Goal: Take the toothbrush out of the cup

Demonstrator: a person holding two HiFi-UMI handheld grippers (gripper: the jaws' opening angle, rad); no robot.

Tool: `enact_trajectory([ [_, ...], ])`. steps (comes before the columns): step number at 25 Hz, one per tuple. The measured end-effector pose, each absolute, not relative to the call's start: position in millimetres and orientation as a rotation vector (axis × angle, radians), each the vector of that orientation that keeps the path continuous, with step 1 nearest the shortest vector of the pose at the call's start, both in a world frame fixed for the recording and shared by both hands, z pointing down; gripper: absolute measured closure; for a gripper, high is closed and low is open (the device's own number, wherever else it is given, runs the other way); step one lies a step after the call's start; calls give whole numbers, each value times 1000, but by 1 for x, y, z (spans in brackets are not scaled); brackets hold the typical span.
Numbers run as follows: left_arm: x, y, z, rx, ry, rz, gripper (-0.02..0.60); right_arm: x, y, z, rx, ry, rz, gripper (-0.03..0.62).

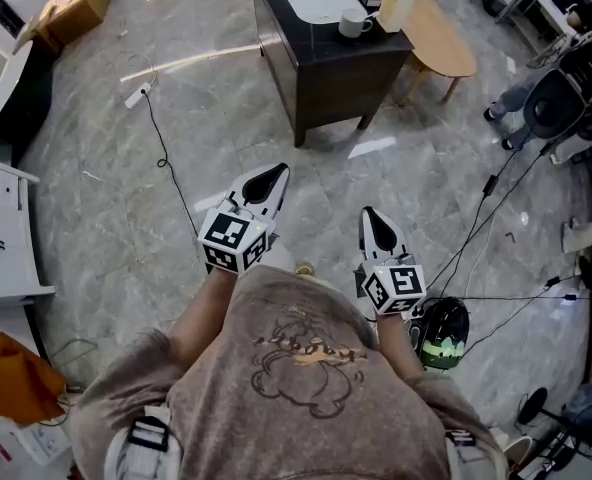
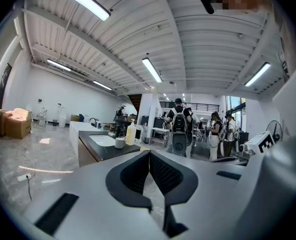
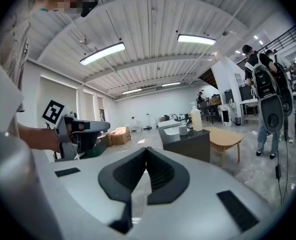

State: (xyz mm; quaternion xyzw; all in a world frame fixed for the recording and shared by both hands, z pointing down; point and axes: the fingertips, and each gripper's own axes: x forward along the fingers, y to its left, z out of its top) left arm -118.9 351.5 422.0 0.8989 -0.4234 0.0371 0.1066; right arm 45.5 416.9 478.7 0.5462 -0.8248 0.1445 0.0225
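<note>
Step in hand: approach. Extraction had not begun. The person stood on the open floor, well apart from the work surface, with both tools held out in front in the lower centre of the head view.

Left gripper [image 1: 266, 180]: located lower centre-left of the head view. In its own view, the two jaws lay closed flat against each other with nothing between them.

Dark cabinet [image 1: 326, 68]: located upper centre of the head view and fitted with an inset basin. The cup [image 1: 354, 24] stood on the cabinet top at the right edge of the basin, just beside a soap bottle [image 1: 396, 1]. The toothbrush was presumably standing in the cup, but the cup appeared too small in every view for the brush to be made out.

Right gripper [image 1: 378, 230]: located lower centre-right of the head view. Its jaws were likewise pressed together and empty.

Next move, as judged from this position:
1. Close the gap to the cabinet until the cup sits within reach of both tools.
2. Open the jaws of one gripper and line them up on the brush handle above the cup rim.
3. Steady the cup with the other gripper. A light cup would probably tip or rise with the brush.
4. Clamp the handle and draw it straight up, clear of the rim.
</note>
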Motion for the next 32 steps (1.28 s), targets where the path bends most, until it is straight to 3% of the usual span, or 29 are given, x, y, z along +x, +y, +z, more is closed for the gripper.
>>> enact_trajectory([
  [13, -78, 273, 437, 2649, -1235, 116, 560, 85, 345, 501, 1690, -2532, 486, 591],
  [32, -44, 56, 426, 2682, -1190, 89, 560, 109, 128, 489, 1727, -2515, 478, 591],
])
